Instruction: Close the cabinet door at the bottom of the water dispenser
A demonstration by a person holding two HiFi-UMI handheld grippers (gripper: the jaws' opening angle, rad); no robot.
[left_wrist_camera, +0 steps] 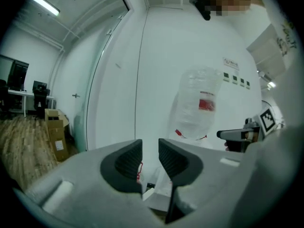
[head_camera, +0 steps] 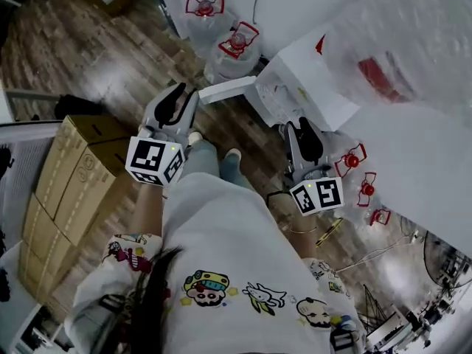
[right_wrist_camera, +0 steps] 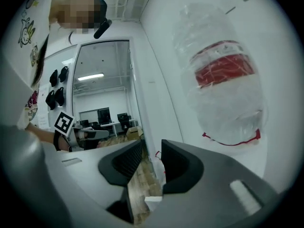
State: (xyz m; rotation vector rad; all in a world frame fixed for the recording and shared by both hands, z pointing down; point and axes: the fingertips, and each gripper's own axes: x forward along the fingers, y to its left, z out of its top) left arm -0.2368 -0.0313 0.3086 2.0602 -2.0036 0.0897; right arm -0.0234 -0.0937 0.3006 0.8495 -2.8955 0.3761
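- The door stood open, swung out from the dispenser base.
- Left tool was close by its free edge, jaws slightly apart, empty.
- Right tool was near the dispenser, jaws likewise apart, empty.

White cartoon-print shirt, grey left gripper, right gripper

The big water bottle on the dispenser is a soft blur in the head view and runs off the top edge. Its red label cannot be read in either gripper view. The cabinet door shows only edge-on (the cabinet's inside stays out of sight). The small wall signs are too tiny to read, and the left gripper covers the dispenser's base.
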